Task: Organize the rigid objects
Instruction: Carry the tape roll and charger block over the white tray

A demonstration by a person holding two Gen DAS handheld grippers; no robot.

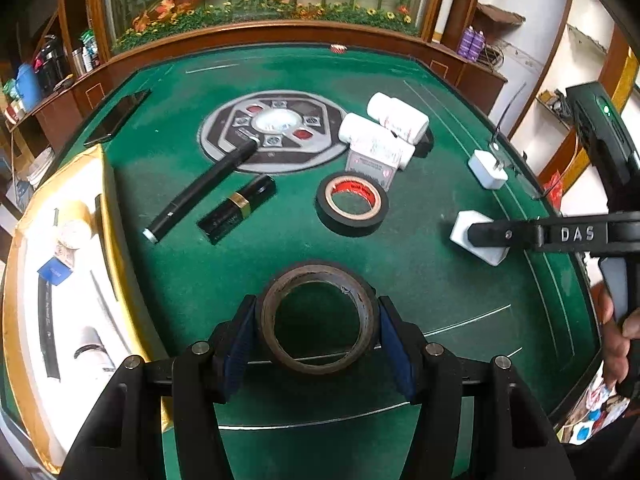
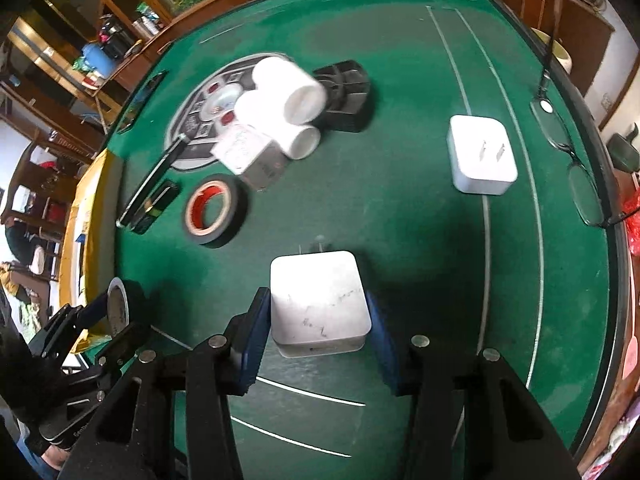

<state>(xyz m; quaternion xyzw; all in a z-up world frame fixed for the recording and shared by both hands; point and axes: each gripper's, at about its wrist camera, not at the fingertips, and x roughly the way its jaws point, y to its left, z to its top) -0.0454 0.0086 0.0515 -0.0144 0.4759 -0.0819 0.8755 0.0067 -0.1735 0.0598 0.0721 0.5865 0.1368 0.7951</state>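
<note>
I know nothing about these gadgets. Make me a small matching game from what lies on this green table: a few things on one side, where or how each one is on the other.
Things:
1. brown-cored tape roll
2. red-cored tape roll
3. scuffed white charger
4. clean white charger

States:
A. lying flat on the felt, untouched
B. between the right gripper's blue pads
C. held by the left gripper
D. resting with its two prongs pointing up

Pairs: 1-C, 2-A, 3-B, 4-D
</note>
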